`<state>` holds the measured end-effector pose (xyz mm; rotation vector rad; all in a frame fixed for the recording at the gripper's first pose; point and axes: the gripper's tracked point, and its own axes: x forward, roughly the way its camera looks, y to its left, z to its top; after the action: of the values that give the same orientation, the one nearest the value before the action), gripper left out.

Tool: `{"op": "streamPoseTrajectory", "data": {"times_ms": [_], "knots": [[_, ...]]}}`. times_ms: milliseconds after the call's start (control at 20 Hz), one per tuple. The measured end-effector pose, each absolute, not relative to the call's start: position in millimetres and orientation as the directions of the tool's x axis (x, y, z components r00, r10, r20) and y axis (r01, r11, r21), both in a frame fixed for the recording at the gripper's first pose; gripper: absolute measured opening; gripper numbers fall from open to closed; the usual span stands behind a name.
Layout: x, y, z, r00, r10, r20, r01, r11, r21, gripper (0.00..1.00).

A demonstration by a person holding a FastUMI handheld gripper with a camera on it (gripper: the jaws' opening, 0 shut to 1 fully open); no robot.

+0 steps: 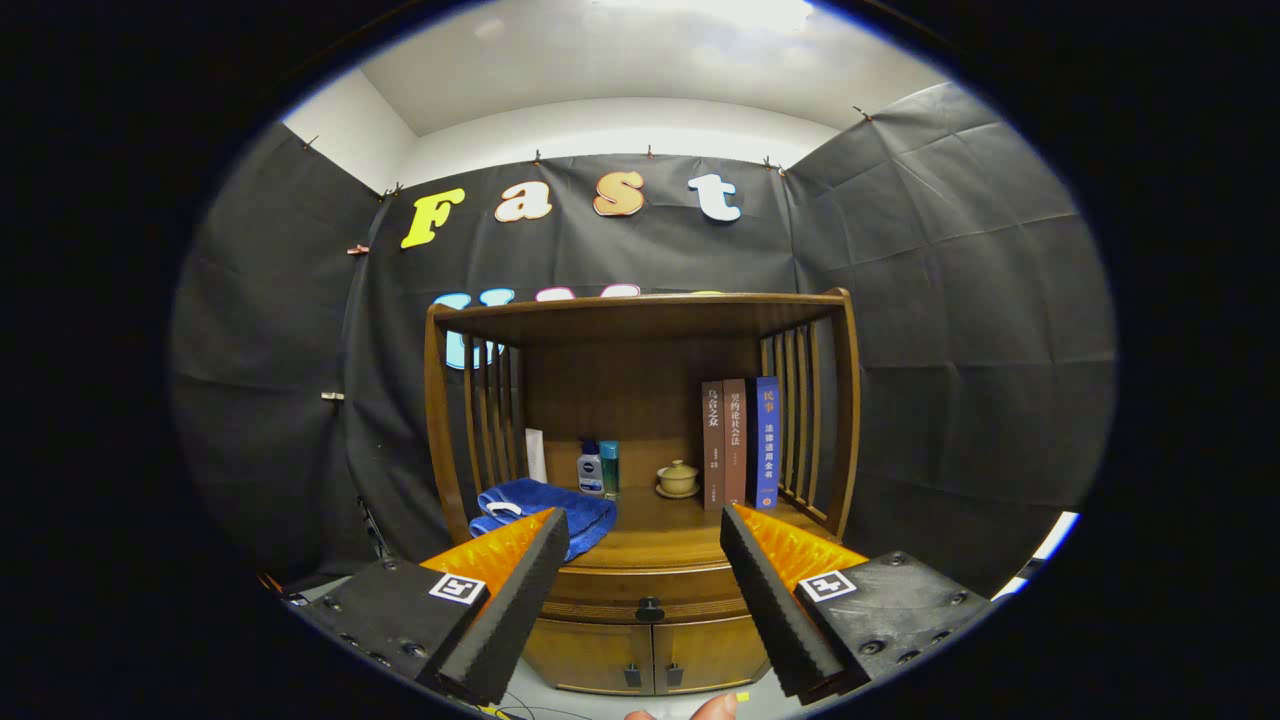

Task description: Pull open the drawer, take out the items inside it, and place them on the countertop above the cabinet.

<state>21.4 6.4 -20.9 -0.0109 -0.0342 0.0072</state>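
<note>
1. Gripper (640, 590) fingers were held spread apart, grasping nothing.
2. Drawer (648, 592), seen between them below the countertop (665, 545), was judged closed; knob (649, 608) untouched.
3. Every step remained.

Black cloth (940, 300) hangs as the booth's wall across the back and both sides, creased and pinned along its top edge. Above it, in the upper part of the frame, a white wall (620, 135) meets a pale ceiling (620, 50) with a bright patch of light near the top. A strip of light floor (560, 695) shows at the bottom centre.
</note>
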Motion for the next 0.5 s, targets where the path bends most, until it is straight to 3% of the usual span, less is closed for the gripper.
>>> {"op": "streamPoseTrajectory", "data": {"times_ms": [200, 500], "knots": [[50.4, 9.1, -59.0, 0.999, 0.004, 0.048, -0.003, 1.0, -0.029, 0.98], [101.1, 0.5, -163.4, 0.998, -0.014, -0.057, 0.014, 1.0, 0.006, 0.98]]}}
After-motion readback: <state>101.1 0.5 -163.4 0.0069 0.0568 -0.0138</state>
